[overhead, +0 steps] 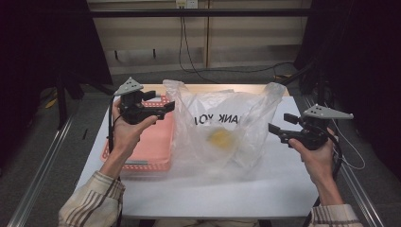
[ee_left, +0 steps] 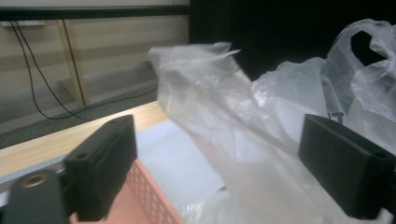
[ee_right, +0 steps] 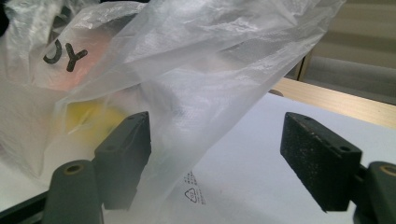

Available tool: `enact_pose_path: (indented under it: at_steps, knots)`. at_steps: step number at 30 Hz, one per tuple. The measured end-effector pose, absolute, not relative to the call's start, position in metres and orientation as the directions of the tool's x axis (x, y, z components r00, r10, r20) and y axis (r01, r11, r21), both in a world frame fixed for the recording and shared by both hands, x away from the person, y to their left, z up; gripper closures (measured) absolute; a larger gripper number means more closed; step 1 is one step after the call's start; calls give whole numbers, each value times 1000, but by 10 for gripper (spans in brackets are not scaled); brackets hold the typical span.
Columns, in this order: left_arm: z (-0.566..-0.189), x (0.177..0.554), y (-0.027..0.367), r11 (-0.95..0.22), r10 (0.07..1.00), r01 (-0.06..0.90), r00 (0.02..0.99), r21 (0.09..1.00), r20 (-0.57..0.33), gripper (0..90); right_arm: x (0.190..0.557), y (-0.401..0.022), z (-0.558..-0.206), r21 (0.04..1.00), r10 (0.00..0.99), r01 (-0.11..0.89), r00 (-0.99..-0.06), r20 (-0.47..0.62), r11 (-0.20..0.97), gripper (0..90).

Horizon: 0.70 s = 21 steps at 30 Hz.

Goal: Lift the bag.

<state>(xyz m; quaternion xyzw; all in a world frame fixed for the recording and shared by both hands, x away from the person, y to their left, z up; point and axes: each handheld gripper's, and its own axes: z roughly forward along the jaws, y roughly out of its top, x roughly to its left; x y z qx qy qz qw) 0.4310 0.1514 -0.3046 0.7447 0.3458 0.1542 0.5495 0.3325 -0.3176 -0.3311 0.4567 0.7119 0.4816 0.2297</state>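
- On the white tabletop [overhead: 236, 189], a clear plastic bag [overhead: 222, 127] stands near the middle, its mouth toward the far edge, with dark lettering on its side and a yellow object [overhead: 221, 138] inside.
- Along the near edge the tabletop lies bare; a narrower bare strip runs down the right edge.
- At the left edge sits a pink perforated basket [overhead: 151, 146], touching the bag's left side.
- The left gripper [overhead: 166, 108] is held above the basket's far end, jaws spread wide with nothing between them; in the left gripper view the bag's film rises just ahead of its jaws.
- The right gripper [overhead: 275, 130] hovers at the bag's right side, jaws wide apart; in the right gripper view the film [ee_right: 196, 93] drapes over one jaw, unclamped.
- Beyond the far edge: a wooden strip, cables and dark curtains.
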Motion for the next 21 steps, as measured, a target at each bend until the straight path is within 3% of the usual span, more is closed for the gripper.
enact_pose_path:
  at_steps: [12,21]
  knots:
    - [-318,385,174,-244,686,310,725,919,-62,59,309,-309,-348,881,889,452,-448,89,139,158]
    - [-337,362,184,-272,656,338,750,901,-83,47,297,-307,-367,862,914,486,-400,75,142,138]
